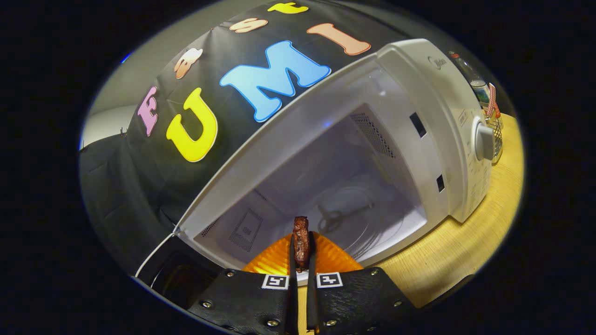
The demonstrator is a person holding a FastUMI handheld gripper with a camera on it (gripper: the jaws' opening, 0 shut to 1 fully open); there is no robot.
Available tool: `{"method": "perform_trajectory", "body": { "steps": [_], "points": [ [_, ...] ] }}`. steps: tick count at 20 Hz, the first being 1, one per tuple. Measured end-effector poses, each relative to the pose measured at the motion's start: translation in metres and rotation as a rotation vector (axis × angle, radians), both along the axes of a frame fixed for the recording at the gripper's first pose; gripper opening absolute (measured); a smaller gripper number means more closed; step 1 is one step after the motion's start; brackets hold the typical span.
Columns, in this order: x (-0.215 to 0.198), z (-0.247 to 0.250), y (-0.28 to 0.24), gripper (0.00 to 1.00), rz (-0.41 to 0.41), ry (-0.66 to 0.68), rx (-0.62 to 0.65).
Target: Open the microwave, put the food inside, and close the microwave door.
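- Gripper: we recorded its two fingers pressed nearly together, pinching a dark brown piece of food that stood upright between the tips, its top end poking above them.
- Orange plate: we noted a ribbed orange dish directly under and behind the food, at the fingers' far end. We could not tell whether the fingers gripped the plate's rim as well or whether the food merely sat over it.
- Microwave: white, standing on the wooden table, its cavity open just ahead of the fingers. The plate's front edge sat at the cavity's threshold.
- Glass turntable: lay on the cavity floor beyond the food, with nothing on it.
- Door: swung wide to the left of the fingers, its dark window near them.
- Control dial: on the panel to the right of the cavity; beyond it, bottles and a wire basket at the table's far side.
- Stage, as we judged it: door opened, food not yet set down inside.
- Risk, as we judged it: the pinch held a narrow, upright piece, so it could twist or slip out on any jolt.
- Risk: the plate might catch on the cavity's lower lip and tip.
- Risk: a release short of the turntable would leave the load in the door's way.
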State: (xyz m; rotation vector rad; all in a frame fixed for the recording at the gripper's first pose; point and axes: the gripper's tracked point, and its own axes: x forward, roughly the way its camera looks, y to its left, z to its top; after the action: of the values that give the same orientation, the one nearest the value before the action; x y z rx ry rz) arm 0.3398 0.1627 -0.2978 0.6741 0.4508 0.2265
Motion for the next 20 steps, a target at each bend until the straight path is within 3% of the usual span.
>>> {"method": "perform_trajectory", "body": {
  "steps": [8, 10, 12, 13, 14, 15, 18, 20],
  "points": [
    [0.030, -0.017, 0.003, 0.12, -0.016, -0.029, -0.120],
    [0.036, -0.026, -0.003, 0.22, -0.037, -0.021, -0.209],
    [0.040, -0.033, -0.009, 0.42, -0.041, -0.011, -0.306],
    [0.041, -0.037, -0.011, 0.57, -0.037, -0.011, -0.362],
    [0.043, -0.043, -0.016, 0.63, -0.039, -0.009, -0.442],
    [0.042, -0.042, -0.023, 0.80, -0.047, -0.014, -0.516],
    [0.045, -0.028, -0.030, 0.82, -0.047, -0.097, -0.683],
    [0.040, -0.023, -0.023, 0.88, -0.012, -0.130, -0.719]
  ]
}}
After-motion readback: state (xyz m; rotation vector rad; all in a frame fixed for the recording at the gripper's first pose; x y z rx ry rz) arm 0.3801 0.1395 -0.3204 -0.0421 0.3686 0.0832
